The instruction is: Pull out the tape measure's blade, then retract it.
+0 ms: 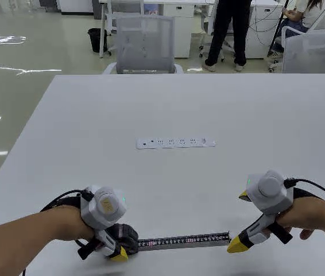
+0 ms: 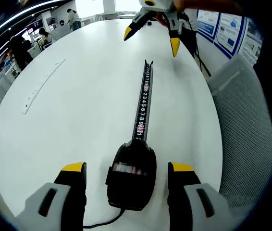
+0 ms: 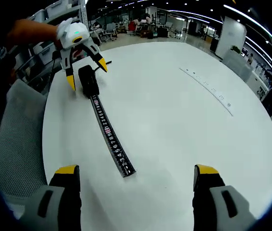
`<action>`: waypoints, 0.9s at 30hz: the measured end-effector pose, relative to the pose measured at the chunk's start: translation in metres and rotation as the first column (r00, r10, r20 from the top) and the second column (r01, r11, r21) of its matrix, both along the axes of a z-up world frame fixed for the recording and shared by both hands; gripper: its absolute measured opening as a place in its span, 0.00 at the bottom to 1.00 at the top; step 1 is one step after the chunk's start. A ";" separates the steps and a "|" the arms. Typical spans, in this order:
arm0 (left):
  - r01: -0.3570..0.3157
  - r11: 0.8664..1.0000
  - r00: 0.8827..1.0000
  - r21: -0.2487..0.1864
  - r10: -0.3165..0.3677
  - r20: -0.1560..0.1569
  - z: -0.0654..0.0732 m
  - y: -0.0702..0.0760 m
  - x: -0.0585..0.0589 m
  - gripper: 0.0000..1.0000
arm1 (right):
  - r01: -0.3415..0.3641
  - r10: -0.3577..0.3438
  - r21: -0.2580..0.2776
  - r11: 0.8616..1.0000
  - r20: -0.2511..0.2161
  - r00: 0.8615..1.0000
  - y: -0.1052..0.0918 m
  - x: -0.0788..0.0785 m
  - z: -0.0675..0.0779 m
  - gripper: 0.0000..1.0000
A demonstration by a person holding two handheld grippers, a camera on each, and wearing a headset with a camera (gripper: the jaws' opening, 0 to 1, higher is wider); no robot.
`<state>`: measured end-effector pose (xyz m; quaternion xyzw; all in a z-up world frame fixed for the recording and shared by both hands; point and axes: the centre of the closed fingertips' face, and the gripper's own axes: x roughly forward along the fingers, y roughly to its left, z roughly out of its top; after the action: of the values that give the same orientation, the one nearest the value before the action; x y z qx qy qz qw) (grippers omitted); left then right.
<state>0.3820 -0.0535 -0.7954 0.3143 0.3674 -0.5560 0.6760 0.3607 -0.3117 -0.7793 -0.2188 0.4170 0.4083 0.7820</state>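
The black tape measure case lies near the table's front edge, with its blade drawn out flat to the right. My left gripper is open, its yellow-tipped jaws standing either side of the case with a gap on each side. The blade runs away from it toward my right gripper. My right gripper is also open, and the blade's end lies on the table between its jaws, untouched. From there the blade leads back to the case and left gripper.
A white power strip lies flat at the middle of the white table. A grey mesh chair stands at the far edge. People stand and sit among desks behind it.
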 end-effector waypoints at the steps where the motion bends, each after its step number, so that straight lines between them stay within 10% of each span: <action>1: -0.020 1.000 1.000 -0.017 0.020 0.001 0.002 0.001 0.002 0.70 | 0.012 -0.012 0.008 1.000 0.004 1.000 -0.001 0.000 0.000 1.00; 12: -0.258 0.954 0.966 -0.150 0.259 -0.017 0.021 0.034 0.013 0.95 | 0.142 -0.149 0.105 0.984 0.055 0.987 -0.013 -0.001 0.013 1.00; 27: -0.465 0.831 0.875 -0.305 0.483 -0.018 0.034 0.077 0.007 0.99 | 0.274 -0.302 0.188 0.943 0.138 0.943 -0.024 -0.013 0.022 1.00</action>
<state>0.3887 0.0236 -0.7610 0.1236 0.3250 -0.4106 0.8429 0.3478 -0.3362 -0.7572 -0.1223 0.3428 0.3031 0.8807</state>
